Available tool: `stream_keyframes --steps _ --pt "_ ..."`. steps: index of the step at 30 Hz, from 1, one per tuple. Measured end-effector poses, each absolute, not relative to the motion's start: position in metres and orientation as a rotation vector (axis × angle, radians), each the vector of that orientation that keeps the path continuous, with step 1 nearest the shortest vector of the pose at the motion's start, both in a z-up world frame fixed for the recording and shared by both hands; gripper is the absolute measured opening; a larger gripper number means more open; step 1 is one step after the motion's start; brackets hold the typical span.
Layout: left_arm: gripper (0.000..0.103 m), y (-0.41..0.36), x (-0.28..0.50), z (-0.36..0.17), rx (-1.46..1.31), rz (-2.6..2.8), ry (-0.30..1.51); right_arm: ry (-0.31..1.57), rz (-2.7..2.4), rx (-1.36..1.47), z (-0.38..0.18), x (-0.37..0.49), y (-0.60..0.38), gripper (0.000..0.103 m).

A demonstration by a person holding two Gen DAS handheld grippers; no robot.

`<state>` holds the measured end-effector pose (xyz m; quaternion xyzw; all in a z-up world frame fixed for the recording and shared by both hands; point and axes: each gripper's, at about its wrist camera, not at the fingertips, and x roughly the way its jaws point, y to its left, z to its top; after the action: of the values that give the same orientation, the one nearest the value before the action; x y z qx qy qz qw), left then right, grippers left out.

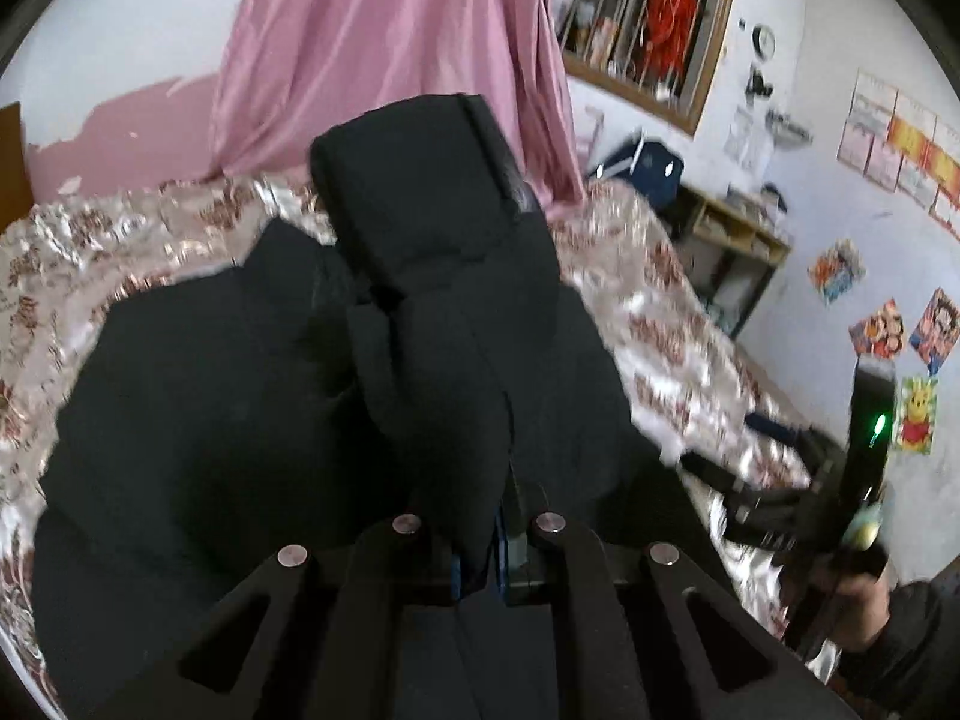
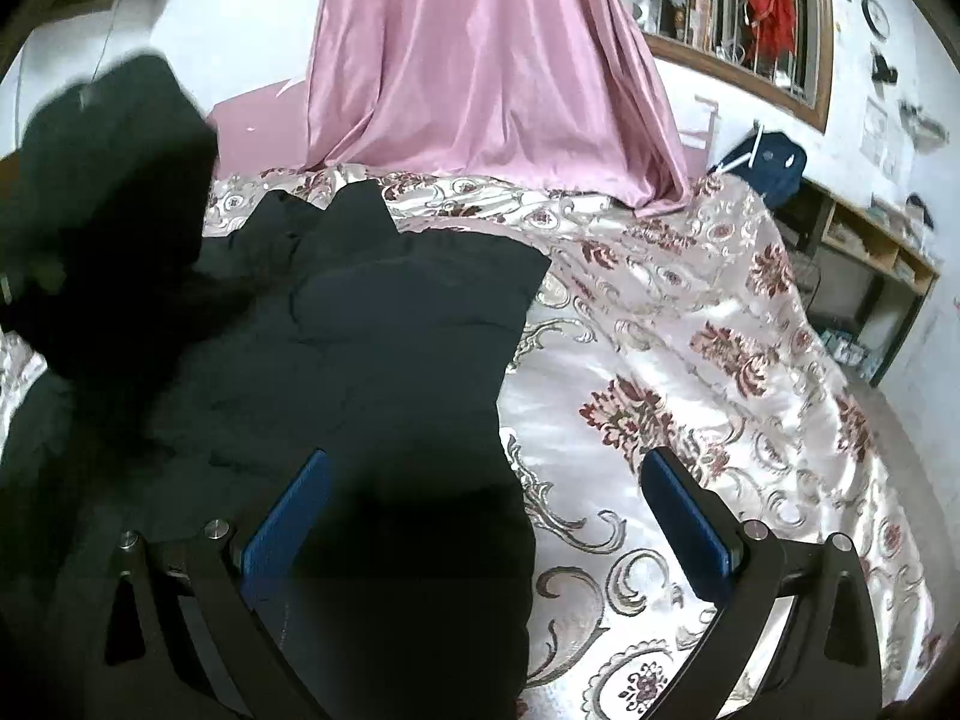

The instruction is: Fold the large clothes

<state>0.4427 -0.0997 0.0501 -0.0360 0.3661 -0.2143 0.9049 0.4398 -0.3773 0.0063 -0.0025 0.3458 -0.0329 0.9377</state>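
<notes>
the left wrist view sat close over the coat point(image 1: 336, 396), facing the curtain point(image 1: 390, 48). the right wrist view looked from lower, the same way. both shared the coat point(image 2: 360, 348), bedspread point(image 2: 690, 372), curtain and window point(image 2: 750, 18).

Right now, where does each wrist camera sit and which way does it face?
Left wrist: rides the left tool, looking along its fingers, shut on a raised fold of the black jacket; beyond, the floral bedspread, and the right tool in the person's hand at right.
Right wrist: rides the right tool, fingers open above the jacket's edge and bedspread; the lifted jacket part shows at left.
Shared: jacket, bedspread, pink curtain, barred window.
</notes>
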Motion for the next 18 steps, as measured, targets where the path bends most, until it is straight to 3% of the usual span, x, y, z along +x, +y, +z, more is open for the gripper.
stream_keyframes --steps 3,4,6,7,8,18 --pt "0.012 -0.110 0.445 0.034 -0.047 -0.480 0.817 0.715 -0.054 0.027 -0.002 0.440 -0.377 0.101" --pt "0.019 -0.104 0.442 0.028 -0.045 -0.498 0.837 0.723 -0.042 0.048 -0.005 0.443 -0.378 0.101" --pt "0.047 -0.104 0.438 0.019 -0.032 -0.537 0.880 0.735 -0.022 0.088 -0.012 0.442 -0.376 0.101" --pt "0.079 -0.101 0.435 0.018 -0.035 -0.540 0.881 0.745 -0.006 0.124 -0.015 0.444 -0.377 0.101" --pt "0.093 -0.097 0.431 0.018 -0.052 -0.538 0.862 0.751 0.005 0.150 -0.019 0.444 -0.376 0.101" --pt "0.093 -0.057 0.416 0.009 -0.099 -0.491 0.855 0.796 0.115 0.481 -0.057 0.444 -0.398 0.101"
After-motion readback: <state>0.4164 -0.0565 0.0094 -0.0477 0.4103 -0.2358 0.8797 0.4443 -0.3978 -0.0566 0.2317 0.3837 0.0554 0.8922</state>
